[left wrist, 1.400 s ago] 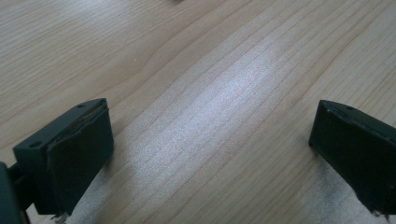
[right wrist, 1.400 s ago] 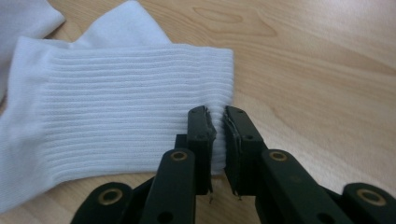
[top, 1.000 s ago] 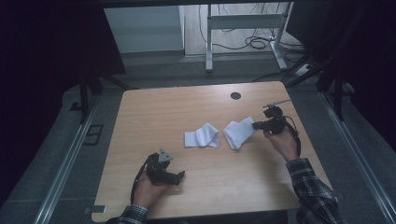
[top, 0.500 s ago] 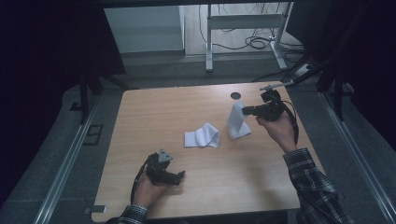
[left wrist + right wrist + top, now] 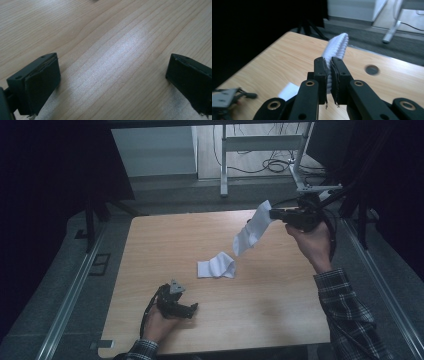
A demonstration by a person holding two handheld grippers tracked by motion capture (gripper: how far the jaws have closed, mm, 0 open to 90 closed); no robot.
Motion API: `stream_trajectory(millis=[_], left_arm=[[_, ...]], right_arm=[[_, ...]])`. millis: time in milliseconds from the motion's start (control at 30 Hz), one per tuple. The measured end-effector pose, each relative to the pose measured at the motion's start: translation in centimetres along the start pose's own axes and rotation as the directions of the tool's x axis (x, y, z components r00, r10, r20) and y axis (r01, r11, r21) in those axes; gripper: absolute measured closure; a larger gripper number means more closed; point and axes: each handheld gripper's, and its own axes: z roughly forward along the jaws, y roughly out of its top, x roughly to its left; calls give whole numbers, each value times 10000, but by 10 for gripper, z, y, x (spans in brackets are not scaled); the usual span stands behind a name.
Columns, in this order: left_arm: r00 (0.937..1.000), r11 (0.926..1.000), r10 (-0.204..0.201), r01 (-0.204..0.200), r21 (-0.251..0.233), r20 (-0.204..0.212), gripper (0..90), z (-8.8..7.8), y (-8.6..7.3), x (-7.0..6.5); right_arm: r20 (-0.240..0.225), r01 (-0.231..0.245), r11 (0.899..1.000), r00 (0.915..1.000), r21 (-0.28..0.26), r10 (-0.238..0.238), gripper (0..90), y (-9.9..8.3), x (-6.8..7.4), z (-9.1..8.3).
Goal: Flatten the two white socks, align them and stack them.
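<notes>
My right gripper [image 5: 274, 213] is raised above the table's far right and shut on the cuff of a white sock [image 5: 251, 231], which hangs free in the air. In the right gripper view the ribbed sock [image 5: 338, 45] sticks up between the closed jaws of the right gripper [image 5: 329, 67]. A second white sock [image 5: 216, 266] lies flat near the middle of the wooden table [image 5: 280, 310]. My left gripper [image 5: 192, 309] rests low on the table near the front left, open, with bare wood between its jaws [image 5: 112, 80].
A round dark cable hole [image 5: 372, 69] sits in the tabletop near the far edge. Beyond the table are a metal frame leg [image 5: 223, 165] and cables on the floor [image 5: 275, 166]. Dark curtains stand on both sides.
My right gripper has lifted the sock off the table and carried it up and toward the far right. The left gripper and the other sock have stayed put.
</notes>
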Motion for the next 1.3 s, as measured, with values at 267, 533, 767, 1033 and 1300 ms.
stream_trajectory(millis=[267, 533, 767, 1033, 1300], left_arm=[[10000, 10000, -38, 38, -1, -9, 0, 0, 0, 0], [9999, 9999, -118, 118, -32, -45, 0, 0, 0, -1], [9999, 10000, -88, 88, -37, -55, 0, 0, 0, -1], [9998, 9999, -152, 151, -34, -87, 0, 1, 1, -1], [9998, 9999, -144, 144, -42, -100, 0, 1, 1, -1]], right_arm=[[660, -735, 9920, 9956, 1028, 669, 827, -56, -45, 12], [1862, -1373, 9755, 9769, 1719, 1046, 820, -116, -92, 9], [2701, -1572, 9628, 9582, 2198, 947, 817, -158, -114, 2], [3123, -1633, 9555, 9465, 2457, 815, 619, -183, -133, -9], [1503, -704, 9620, 9881, 2637, 311, 785, -180, -91, 30]])
